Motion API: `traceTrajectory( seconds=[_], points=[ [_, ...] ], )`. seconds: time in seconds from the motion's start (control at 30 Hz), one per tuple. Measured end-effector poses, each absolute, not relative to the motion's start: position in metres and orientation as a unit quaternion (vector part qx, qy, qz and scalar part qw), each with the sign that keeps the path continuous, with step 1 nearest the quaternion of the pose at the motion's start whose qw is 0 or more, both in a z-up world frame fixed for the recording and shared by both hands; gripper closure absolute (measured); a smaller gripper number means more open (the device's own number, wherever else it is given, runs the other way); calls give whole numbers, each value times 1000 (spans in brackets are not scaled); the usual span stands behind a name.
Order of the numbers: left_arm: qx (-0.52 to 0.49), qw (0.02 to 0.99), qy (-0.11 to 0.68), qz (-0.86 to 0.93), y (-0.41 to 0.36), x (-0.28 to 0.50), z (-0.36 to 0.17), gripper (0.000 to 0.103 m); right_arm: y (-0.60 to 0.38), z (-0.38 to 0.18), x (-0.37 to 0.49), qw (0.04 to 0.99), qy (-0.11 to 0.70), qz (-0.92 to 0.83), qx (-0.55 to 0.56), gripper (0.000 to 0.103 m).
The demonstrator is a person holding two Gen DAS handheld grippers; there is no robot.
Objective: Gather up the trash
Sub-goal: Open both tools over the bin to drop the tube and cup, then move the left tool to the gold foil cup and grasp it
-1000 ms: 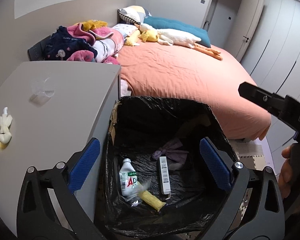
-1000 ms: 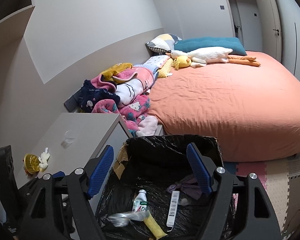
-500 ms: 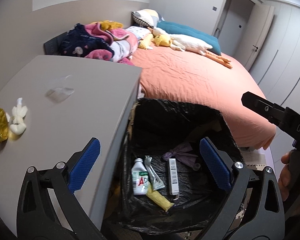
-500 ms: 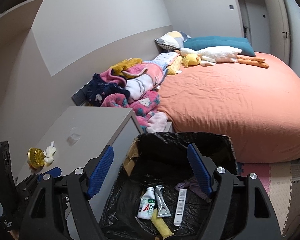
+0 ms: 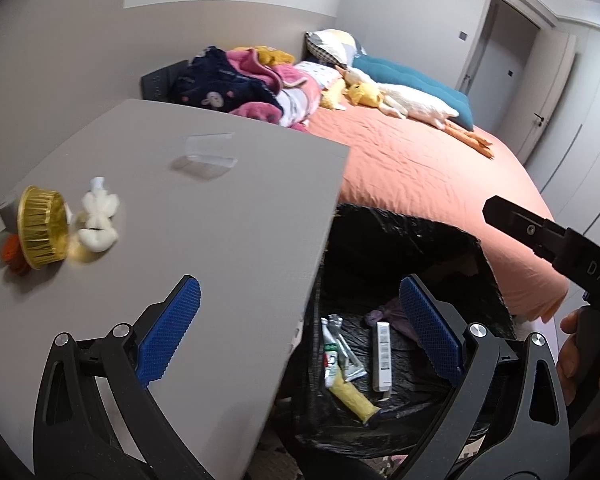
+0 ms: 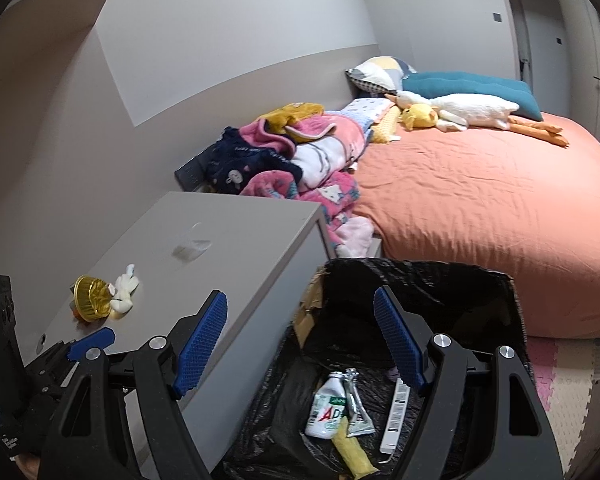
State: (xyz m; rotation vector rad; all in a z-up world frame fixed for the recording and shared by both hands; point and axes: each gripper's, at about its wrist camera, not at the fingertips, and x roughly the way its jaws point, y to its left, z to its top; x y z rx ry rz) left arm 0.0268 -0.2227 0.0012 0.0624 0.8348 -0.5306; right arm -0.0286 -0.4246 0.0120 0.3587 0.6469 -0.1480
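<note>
A bin lined with a black bag (image 5: pixel 412 236) (image 6: pixel 420 276) stands between the grey nightstand (image 5: pixel 220 240) (image 6: pixel 236 248) and the bed. Inside lie a small bottle (image 6: pixel 326 410), a crushed tube (image 6: pixel 356 404), a white barcoded box (image 5: pixel 383 356) and a yellow wrapper (image 5: pixel 354 396). On the nightstand lie a gold foil cup (image 5: pixel 42 232) (image 6: pixel 92 292), a white tissue wad (image 5: pixel 98 216) (image 6: pixel 125 288) and a clear plastic piece (image 5: pixel 210 148) (image 6: pixel 192 246). My left gripper (image 5: pixel 300 328) is open and empty over the nightstand's edge. My right gripper (image 6: pixel 300 336) is open and empty above the bin.
An orange bed (image 6: pixel 480 208) fills the right side, with a pile of blankets (image 6: pixel 300 160), pillows and a plush goose (image 6: pixel 460 110). Foam floor mats (image 6: pixel 560 376) lie beside the bin. Closet doors (image 5: pixel 580 80) stand at the far right.
My left gripper has swung left from over the bin toward the nightstand, bringing the foil cup and tissue into fuller view. My right gripper shifted slightly. Both stayed open.
</note>
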Motion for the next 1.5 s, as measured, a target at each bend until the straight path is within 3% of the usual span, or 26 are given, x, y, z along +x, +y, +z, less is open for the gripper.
traceTrajectory(
  seconds=[0.63, 1.5],
  points=[
    [6, 902, 401, -163, -138, 61, 2, 7, -348, 4, 50, 928, 350, 15, 128, 24],
    [2, 912, 403, -77, -77, 126, -21, 7, -310, -28, 148, 914, 391, 55, 95, 24]
  ],
)
